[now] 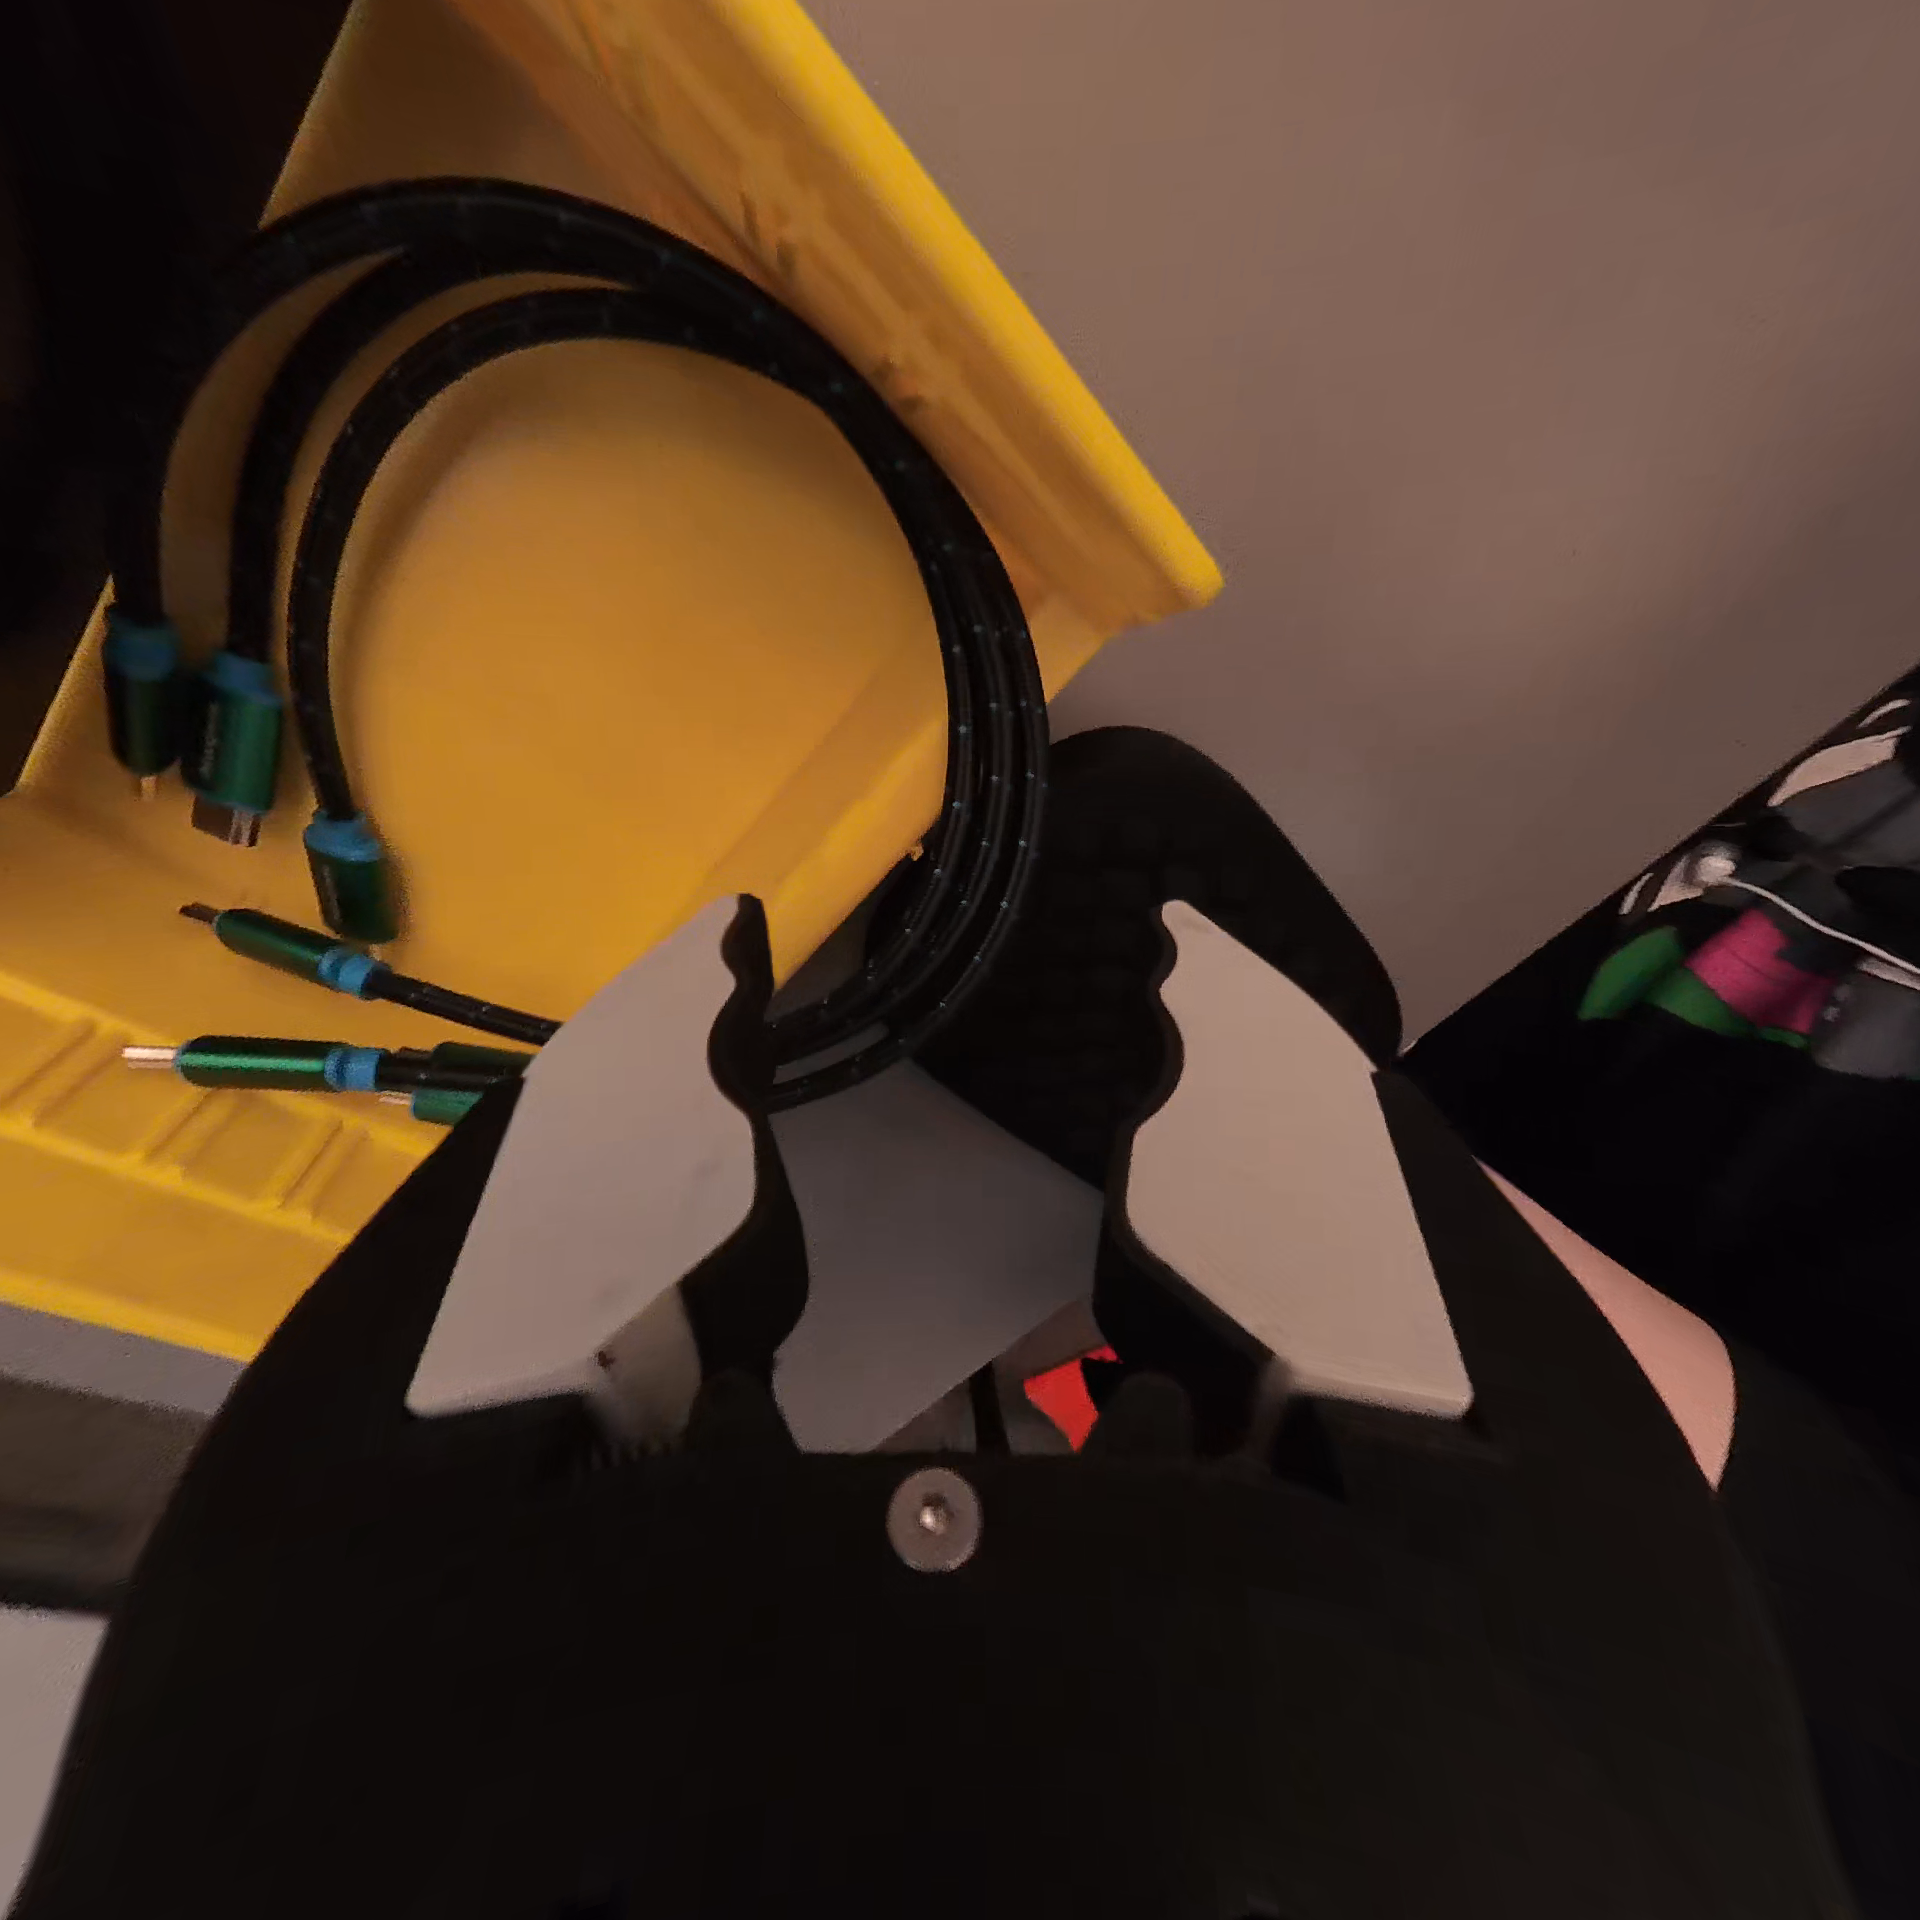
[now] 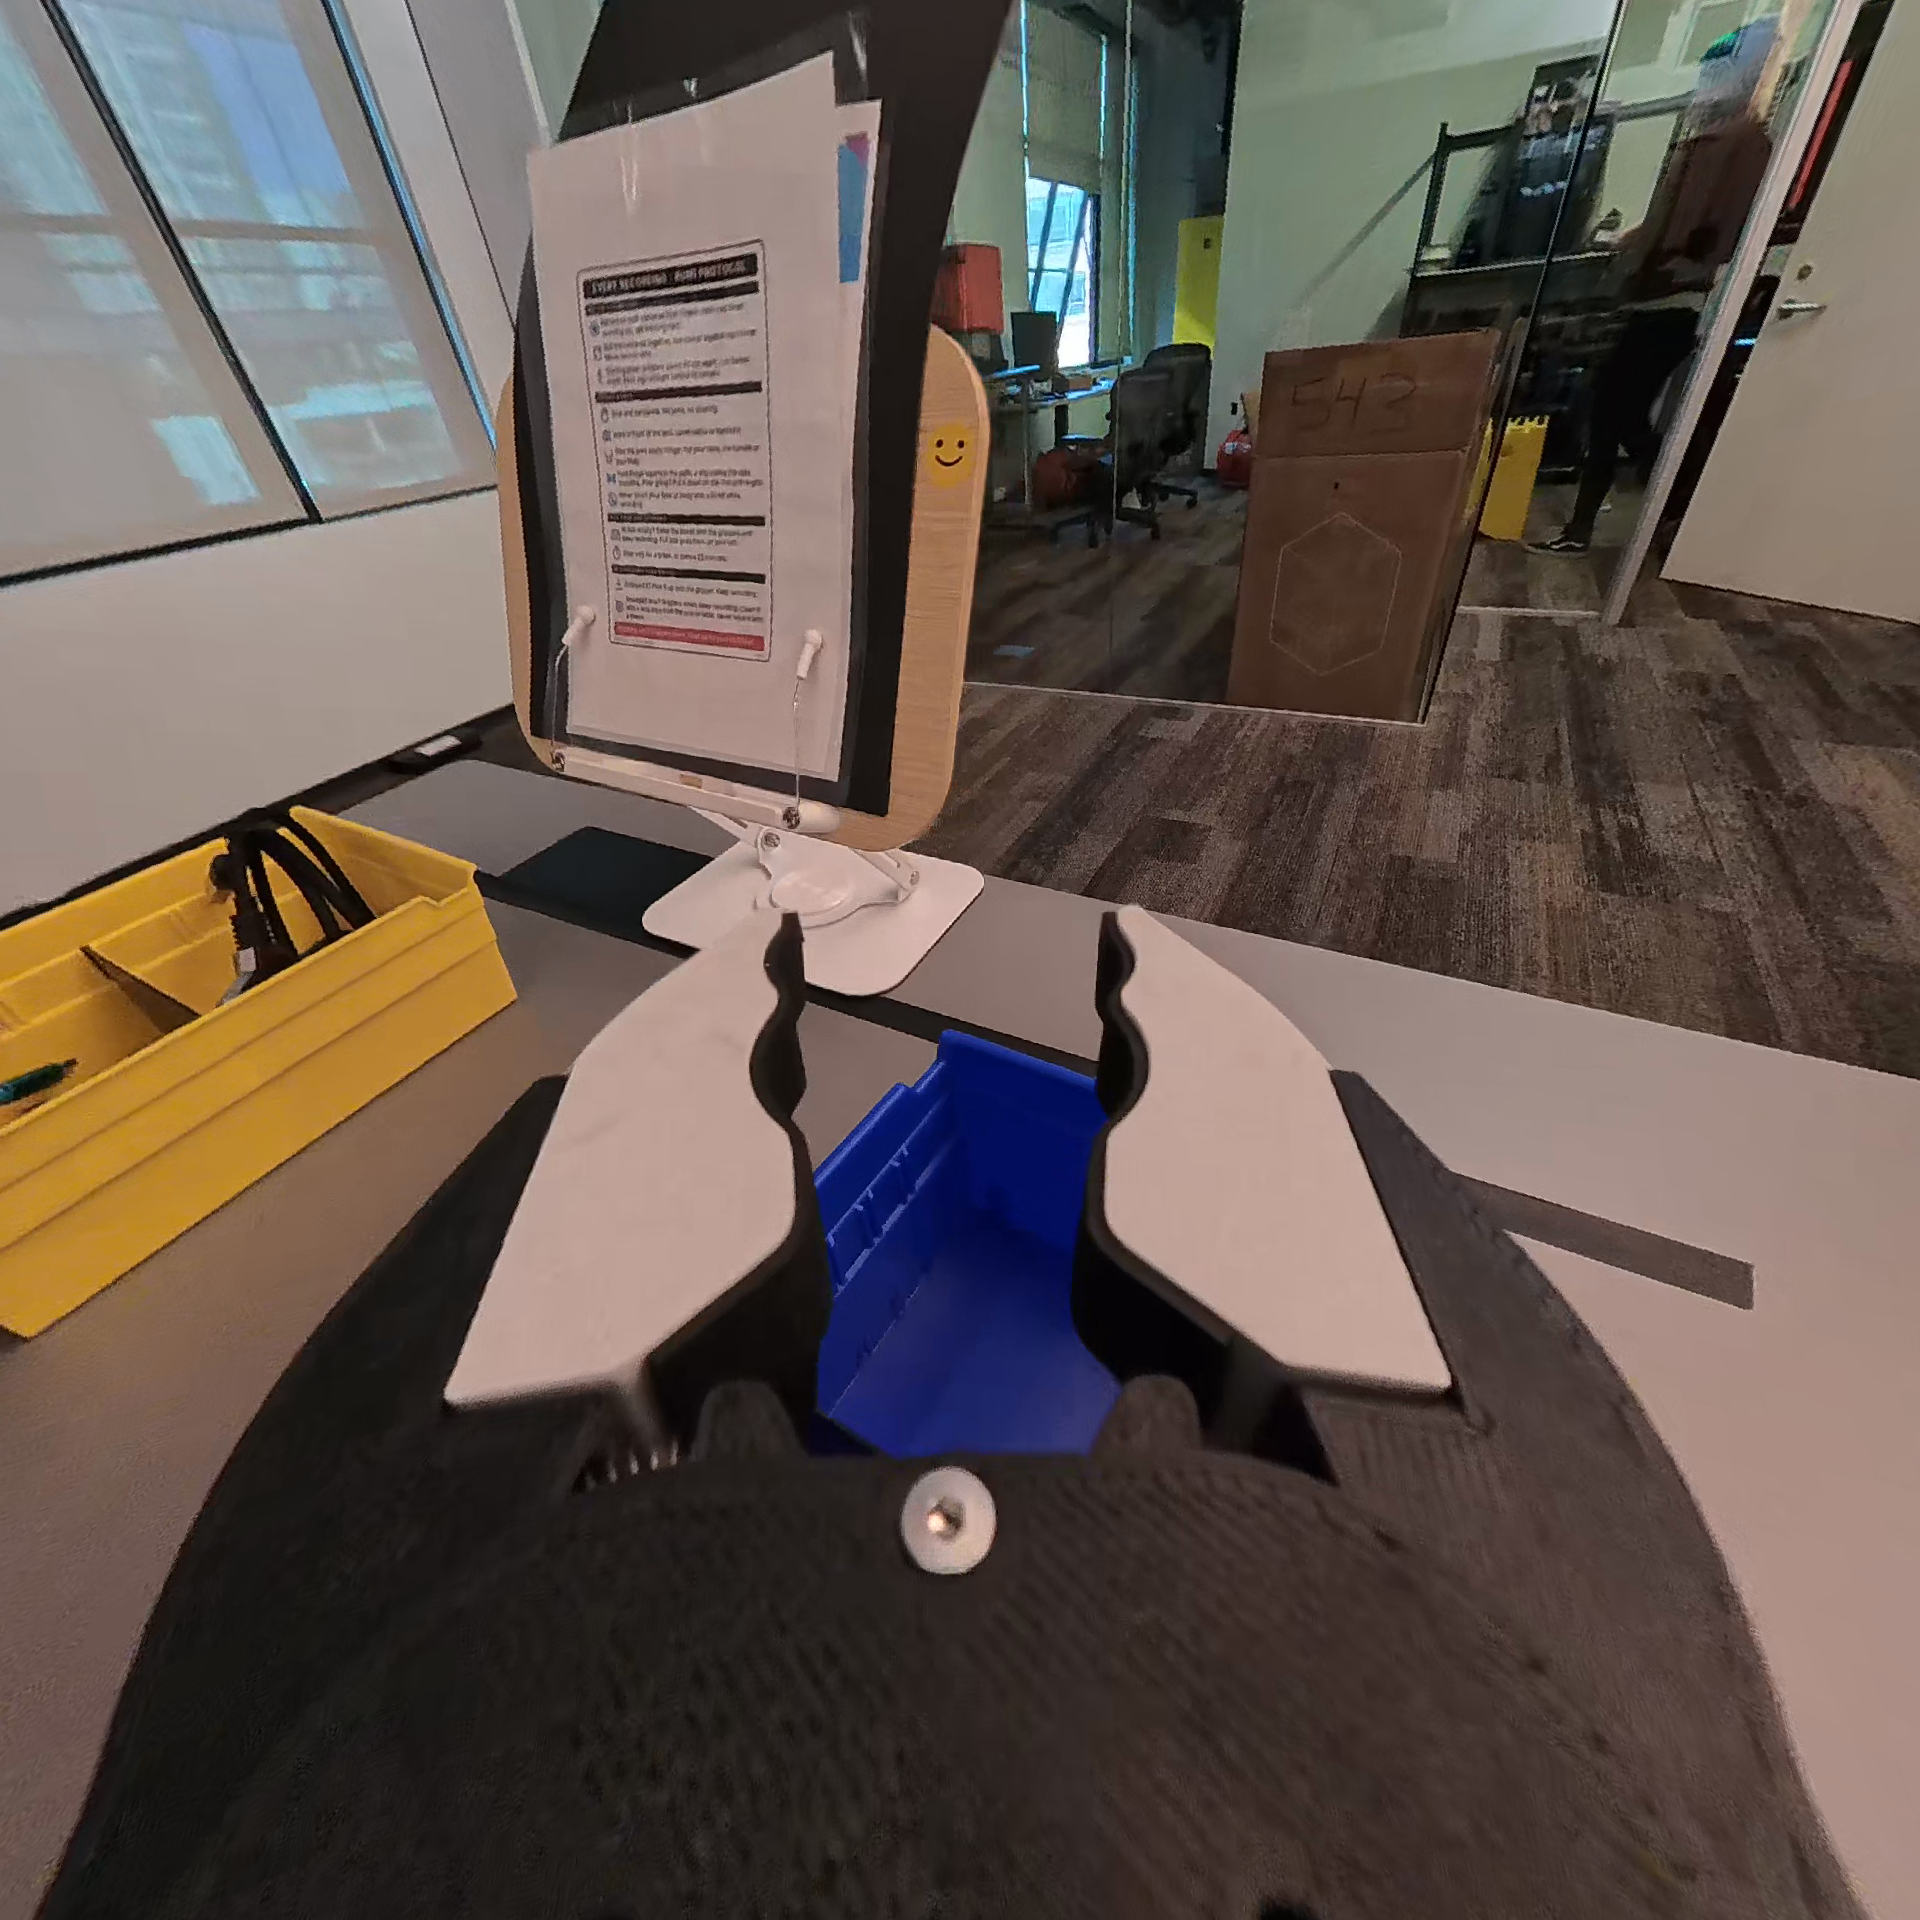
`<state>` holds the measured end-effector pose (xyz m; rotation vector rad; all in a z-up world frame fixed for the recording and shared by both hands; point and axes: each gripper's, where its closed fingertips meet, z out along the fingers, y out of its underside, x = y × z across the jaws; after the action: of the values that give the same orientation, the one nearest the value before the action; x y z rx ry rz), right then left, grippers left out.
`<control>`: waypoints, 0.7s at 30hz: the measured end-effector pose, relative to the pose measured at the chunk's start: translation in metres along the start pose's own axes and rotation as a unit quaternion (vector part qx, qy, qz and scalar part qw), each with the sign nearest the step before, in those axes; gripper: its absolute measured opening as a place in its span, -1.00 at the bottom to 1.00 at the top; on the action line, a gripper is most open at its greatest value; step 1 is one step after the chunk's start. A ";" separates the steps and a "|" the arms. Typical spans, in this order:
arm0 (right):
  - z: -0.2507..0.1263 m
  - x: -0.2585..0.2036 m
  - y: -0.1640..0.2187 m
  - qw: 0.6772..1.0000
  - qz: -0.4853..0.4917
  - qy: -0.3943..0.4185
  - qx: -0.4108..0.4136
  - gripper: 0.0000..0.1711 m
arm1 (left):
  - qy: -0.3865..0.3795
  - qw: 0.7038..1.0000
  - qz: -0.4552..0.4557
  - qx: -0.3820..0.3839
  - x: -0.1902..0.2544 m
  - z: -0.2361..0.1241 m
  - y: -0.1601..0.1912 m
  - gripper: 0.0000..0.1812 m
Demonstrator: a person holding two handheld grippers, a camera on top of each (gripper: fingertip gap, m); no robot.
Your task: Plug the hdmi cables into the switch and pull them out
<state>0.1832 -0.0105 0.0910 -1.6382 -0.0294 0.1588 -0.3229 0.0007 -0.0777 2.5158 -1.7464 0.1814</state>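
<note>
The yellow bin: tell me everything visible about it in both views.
The yellow bin is an open-topped tray of what looks like moulded plastic, with ribbed, stepped outer walls and an inner divider. It sits on the grey table, left of the right claw. Inside lie coiled black braided cables with green and blue plugs, some loose on its floor. The left claw hovers at its edge, not visibly touching it.
</note>
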 end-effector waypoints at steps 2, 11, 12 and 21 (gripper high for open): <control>-0.003 0.004 -0.001 1.000 0.009 0.001 0.006 -0.36 | -0.019 0.999 -0.007 -0.028 -0.003 0.005 0.001 -0.21; -0.011 0.022 0.008 0.999 0.052 0.004 0.001 -0.36 | -0.044 0.994 -0.041 -0.090 -0.010 0.018 0.007 -0.19; -0.011 0.023 0.009 0.998 0.055 0.004 -0.001 -0.36 | -0.045 0.994 -0.041 -0.090 -0.011 0.018 0.008 -0.22; -0.008 0.023 0.016 0.998 0.061 -0.001 -0.014 -0.38 | 0.019 0.996 -0.028 -0.083 -0.010 0.028 0.009 -0.44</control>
<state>0.2058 -0.0171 0.0736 -1.6683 0.0673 0.2532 -0.3335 0.0036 -0.1065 2.4241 -1.6048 0.0763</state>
